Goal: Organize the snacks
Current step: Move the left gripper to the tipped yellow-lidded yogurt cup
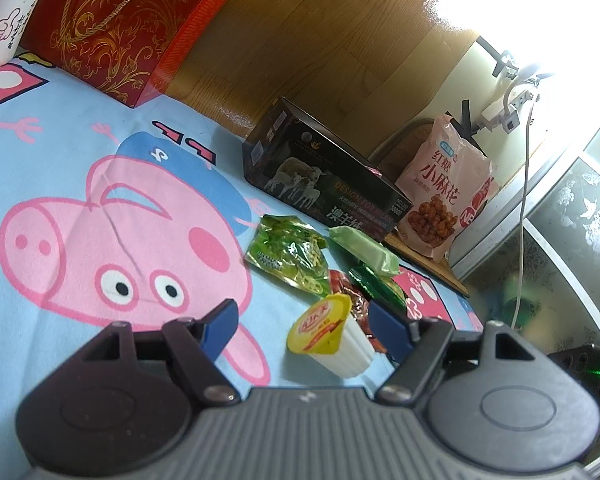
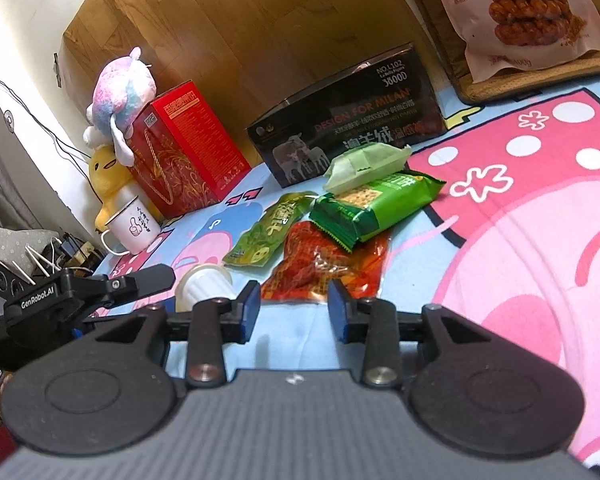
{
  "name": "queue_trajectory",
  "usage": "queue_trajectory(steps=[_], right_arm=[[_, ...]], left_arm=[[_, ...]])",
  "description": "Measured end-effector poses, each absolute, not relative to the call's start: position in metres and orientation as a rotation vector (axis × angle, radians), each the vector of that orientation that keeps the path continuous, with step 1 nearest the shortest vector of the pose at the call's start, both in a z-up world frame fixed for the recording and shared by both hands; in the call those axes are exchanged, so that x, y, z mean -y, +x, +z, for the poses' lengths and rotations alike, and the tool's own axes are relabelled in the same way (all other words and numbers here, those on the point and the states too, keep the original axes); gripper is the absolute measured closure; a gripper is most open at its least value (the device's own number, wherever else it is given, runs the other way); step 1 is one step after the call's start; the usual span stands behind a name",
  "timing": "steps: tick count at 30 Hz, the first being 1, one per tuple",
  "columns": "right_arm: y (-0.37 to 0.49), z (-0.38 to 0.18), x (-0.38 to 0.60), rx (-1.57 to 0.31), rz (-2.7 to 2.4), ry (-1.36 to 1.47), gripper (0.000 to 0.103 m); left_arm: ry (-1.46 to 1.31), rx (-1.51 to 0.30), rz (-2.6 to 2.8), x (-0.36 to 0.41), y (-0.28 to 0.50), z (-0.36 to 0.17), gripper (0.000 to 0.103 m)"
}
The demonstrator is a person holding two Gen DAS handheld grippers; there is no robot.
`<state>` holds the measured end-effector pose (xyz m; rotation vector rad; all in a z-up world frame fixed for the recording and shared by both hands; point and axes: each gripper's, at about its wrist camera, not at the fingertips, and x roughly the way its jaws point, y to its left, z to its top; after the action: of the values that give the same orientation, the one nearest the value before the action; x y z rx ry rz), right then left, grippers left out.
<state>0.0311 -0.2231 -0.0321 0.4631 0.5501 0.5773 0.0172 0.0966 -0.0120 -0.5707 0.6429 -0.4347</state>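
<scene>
A pile of snacks lies on the cartoon-pig cloth [image 1: 100, 184]. A jelly cup [image 1: 332, 336] with a yellow lid lies tipped between the fingers of my open left gripper [image 1: 306, 326]; it also shows in the right wrist view [image 2: 206, 284]. Behind it lie a shiny green packet [image 1: 288, 256], a red packet [image 2: 324, 264], a green cracker pack [image 2: 376, 208] and a pale green wrapped pack [image 2: 364, 164]. My right gripper [image 2: 294, 312] is open and empty, just in front of the red packet. An open black box [image 2: 348, 128] stands behind the pile.
A red gift box [image 2: 184, 152], a white mug [image 2: 134, 226] and plush toys [image 2: 116, 92] stand at the far left. A pink bag of fried twists [image 2: 512, 12] leans on a chair at the right. A wooden wall panel runs behind.
</scene>
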Motion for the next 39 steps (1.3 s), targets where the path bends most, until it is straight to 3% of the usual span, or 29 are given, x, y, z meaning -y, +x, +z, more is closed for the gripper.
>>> queue_trajectory(steps=[8, 39], right_arm=[[0.028, -0.031, 0.216, -0.537, 0.591, 0.412, 0.058], [0.024, -0.029, 0.204, -0.52, 0.591, 0.329, 0.057]], left_arm=[[-0.571, -0.642, -0.435, -0.096, 0.017, -0.012, 0.029], [-0.57, -0.641, -0.434, -0.095, 0.017, -0.012, 0.029]])
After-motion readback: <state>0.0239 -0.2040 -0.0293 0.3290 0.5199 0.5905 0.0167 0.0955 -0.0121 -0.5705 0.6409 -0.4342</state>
